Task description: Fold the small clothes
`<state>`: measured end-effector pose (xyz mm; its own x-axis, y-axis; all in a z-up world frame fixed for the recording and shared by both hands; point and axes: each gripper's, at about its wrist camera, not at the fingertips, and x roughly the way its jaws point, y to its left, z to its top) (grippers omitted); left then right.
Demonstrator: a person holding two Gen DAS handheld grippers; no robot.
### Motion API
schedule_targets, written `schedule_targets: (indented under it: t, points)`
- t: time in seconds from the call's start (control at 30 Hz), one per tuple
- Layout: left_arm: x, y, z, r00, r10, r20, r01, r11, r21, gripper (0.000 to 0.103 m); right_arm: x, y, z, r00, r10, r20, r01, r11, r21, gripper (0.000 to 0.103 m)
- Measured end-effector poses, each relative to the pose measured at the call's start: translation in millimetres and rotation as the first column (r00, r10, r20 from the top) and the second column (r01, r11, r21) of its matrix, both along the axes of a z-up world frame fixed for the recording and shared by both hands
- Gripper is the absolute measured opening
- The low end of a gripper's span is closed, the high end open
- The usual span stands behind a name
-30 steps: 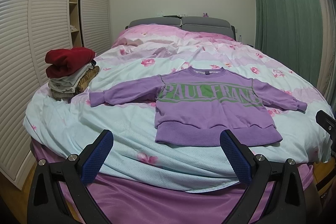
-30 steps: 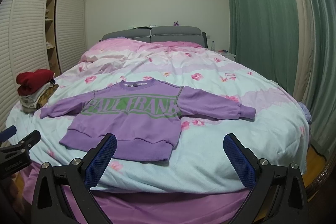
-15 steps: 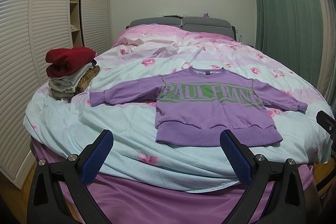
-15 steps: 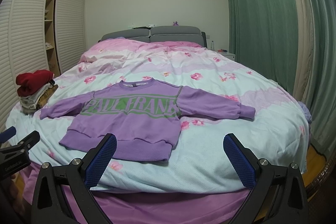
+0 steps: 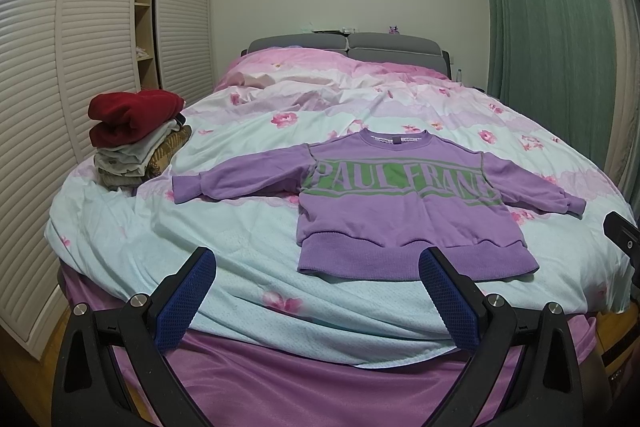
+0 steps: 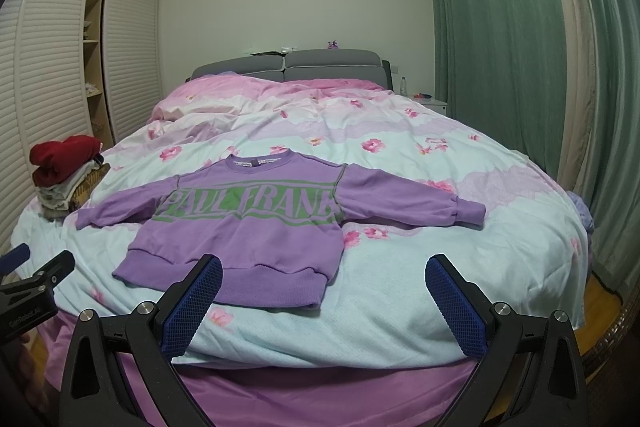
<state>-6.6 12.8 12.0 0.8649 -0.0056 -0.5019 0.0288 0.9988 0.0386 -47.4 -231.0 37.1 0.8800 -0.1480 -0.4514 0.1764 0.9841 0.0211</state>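
Almost nothing had changed for you between the earlier frames and this one. Your left gripper (image 5: 316, 291) hung short of the bed's (image 5: 120, 235) near edge with its fingers (image 5: 188, 295) spread wide and nothing between them, framed just as it had been a second before. Your right gripper (image 6: 324, 299) matched it: fingers (image 6: 452, 303) released, nothing held, at the same edge.

The sweater (image 5: 384, 203) lay flat on the bed, face up, both sleeves out to the sides and the ribbed hem nearest you. It had not shifted, creased or lifted in that second. In the right wrist view the sweater (image 6: 248, 227) sat left of centre, its hem just behind the left finger; in the left wrist view its hem sat just behind the right finger, so it lay between your two grippers.

By my reading, you had not begun the fold: no sleeve was turned in, and neither gripper touched cloth. The pile (image 5: 132, 139) of clothes at the bed's left edge, red one on top, also stood as before. The only difference I could find was a slight drift in framing, too small to call a move.
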Motion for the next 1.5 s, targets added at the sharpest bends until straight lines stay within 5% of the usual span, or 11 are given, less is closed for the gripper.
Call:
schedule_targets:
  t: [0.8,1.2,1.5]
  points:
    - [13.2,15.4,21.3,0.998,0.049,0.042,-0.050,0.999,0.004,0.103,15.5,12.6,16.5,0.999,0.015,0.029,-0.014,1.000,-0.021,0.103]
    - [44.6,99.4,25.0,0.975,0.222,0.028,-0.222,0.975,-0.007,0.103,93.4,110.3,24.0,0.969,0.248,0.014,-0.246,0.966,-0.081,0.102]
    - [68.2,205.8,12.8,0.904,0.427,0.007,-0.427,0.904,0.008,0.103,171.3,251.1,7.5,0.885,0.466,-0.020,-0.464,0.876,-0.133,0.102]
